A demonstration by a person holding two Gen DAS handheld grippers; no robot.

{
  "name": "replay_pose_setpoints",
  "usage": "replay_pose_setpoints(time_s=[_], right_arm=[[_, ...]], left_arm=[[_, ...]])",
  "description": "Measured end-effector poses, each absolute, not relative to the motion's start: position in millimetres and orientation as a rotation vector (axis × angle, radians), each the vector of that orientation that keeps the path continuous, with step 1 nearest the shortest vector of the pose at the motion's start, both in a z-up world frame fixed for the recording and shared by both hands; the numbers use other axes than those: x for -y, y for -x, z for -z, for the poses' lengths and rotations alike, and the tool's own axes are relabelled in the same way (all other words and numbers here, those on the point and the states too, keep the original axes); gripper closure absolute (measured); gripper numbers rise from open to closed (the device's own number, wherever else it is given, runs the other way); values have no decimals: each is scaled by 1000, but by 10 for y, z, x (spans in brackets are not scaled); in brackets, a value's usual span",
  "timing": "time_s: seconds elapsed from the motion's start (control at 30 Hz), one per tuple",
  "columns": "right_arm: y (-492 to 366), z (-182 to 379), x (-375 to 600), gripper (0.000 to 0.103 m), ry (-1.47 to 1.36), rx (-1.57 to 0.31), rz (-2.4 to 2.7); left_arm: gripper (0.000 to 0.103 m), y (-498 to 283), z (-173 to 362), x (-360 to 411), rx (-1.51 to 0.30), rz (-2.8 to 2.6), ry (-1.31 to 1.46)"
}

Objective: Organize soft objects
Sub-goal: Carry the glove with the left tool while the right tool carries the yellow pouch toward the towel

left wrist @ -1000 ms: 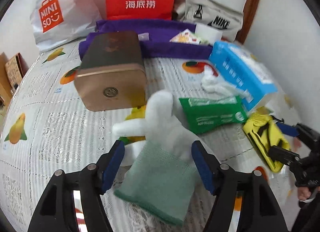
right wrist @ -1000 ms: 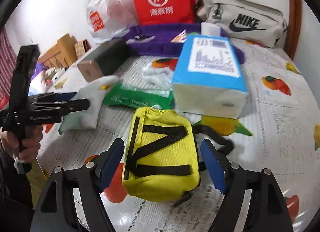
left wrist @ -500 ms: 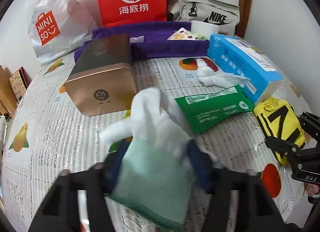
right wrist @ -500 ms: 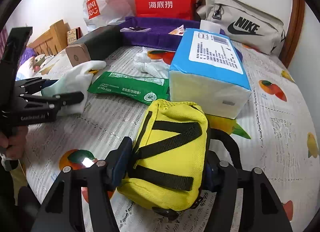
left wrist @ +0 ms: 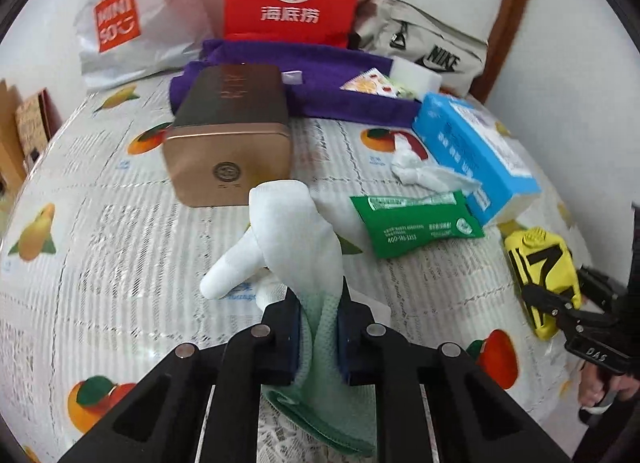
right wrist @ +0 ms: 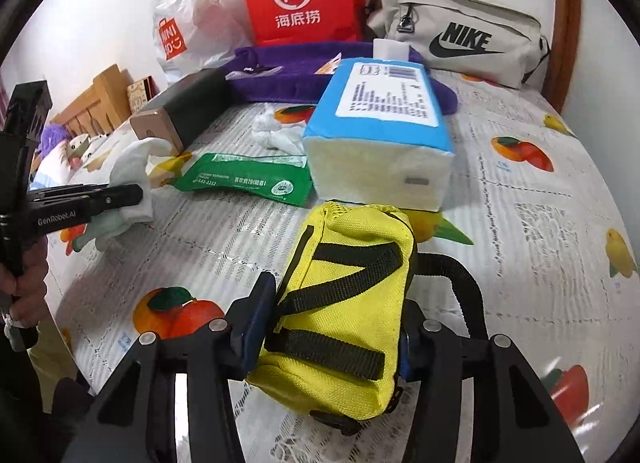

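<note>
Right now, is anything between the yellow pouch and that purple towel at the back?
Yes. The blue tissue pack lies directly beyond the yellow pouch, between it and the purple towel; the green wipes packet lies left of that.

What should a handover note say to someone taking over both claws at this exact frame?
Left claw: shut on the white glove, pinching its green cuff.
Right claw: shut on the yellow pouch.
Both items sit low over the fruit-print tablecloth; whether they are lifted clear is unclear.
On the cloth: green wipes pack, crumpled tissue, blue tissue pack, purple towel at the back.
Done: two grasps. Left: placing both, then the rest.
</note>
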State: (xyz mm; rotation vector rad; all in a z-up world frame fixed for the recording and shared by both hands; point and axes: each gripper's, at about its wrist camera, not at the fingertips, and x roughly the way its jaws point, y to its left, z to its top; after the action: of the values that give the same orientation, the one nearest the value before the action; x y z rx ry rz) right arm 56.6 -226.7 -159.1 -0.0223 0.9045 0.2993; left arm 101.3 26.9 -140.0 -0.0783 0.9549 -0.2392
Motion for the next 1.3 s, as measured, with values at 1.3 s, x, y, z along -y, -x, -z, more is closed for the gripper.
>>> replay_pose_setpoints(time_s=[1.3], right_arm=[[-1155,597,2309,53,-32,-748,-400]], left_arm=[[89,-1520,485,-600,-849,179,200]])
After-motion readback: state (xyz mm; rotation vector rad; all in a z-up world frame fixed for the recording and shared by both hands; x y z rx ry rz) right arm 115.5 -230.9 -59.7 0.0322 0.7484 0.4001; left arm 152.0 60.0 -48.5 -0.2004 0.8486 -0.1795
